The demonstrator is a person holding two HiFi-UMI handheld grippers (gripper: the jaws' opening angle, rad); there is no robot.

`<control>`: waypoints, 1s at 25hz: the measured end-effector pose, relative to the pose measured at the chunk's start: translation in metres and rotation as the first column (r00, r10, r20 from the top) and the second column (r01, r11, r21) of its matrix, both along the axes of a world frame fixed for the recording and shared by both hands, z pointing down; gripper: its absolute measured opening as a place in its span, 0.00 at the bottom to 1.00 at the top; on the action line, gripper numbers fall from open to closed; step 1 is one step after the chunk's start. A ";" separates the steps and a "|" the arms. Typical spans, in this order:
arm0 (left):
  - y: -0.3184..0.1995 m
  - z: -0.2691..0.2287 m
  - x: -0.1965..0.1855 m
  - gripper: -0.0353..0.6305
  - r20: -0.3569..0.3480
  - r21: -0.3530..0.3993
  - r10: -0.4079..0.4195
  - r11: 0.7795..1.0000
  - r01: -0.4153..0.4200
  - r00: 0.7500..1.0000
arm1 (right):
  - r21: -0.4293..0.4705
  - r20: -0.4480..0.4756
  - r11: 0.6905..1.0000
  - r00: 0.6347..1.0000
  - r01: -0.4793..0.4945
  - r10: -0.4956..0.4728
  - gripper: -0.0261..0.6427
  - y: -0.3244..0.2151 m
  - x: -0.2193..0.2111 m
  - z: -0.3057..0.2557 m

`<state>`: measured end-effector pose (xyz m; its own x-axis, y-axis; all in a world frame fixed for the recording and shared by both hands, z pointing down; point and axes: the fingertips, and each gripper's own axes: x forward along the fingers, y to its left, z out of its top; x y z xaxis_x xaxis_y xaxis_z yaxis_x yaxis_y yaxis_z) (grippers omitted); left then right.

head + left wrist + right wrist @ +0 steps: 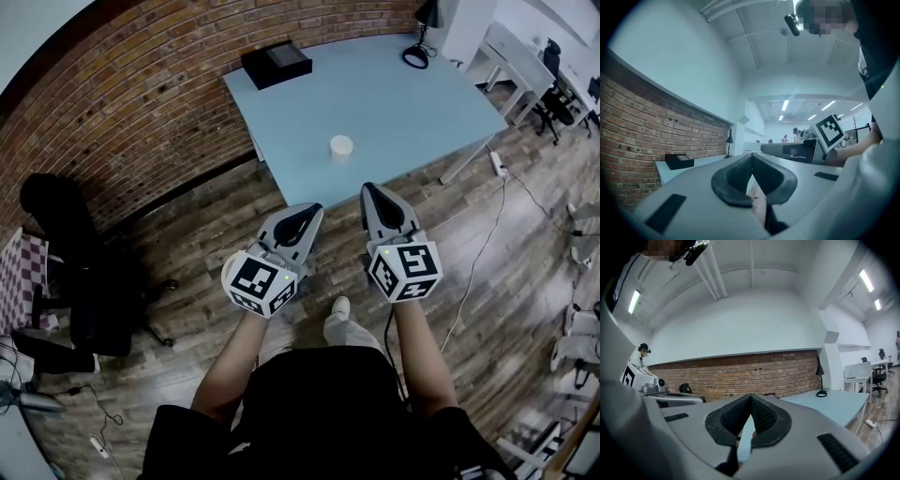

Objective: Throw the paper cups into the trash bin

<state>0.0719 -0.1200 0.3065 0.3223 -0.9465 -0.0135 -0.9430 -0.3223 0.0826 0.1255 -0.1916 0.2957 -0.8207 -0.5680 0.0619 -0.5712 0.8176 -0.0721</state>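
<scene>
Ahead, cup point(341, 148) stands beyond right hand-held gripper point(374, 191).

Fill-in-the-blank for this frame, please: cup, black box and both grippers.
The paper cup stands ____ on the light blue table.
The left gripper and the right gripper both have jaws ____, with nothing between them.
The black box lies at the table corner nearest the ____ wall.
Missing words: upright; shut; brick.
</scene>
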 end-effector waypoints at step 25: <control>-0.136 0.004 -0.021 0.07 0.024 -0.055 -0.176 0.983 0.177 0.984 | -0.051 0.011 0.997 0.998 0.063 -0.063 0.05 -0.143 0.009 0.006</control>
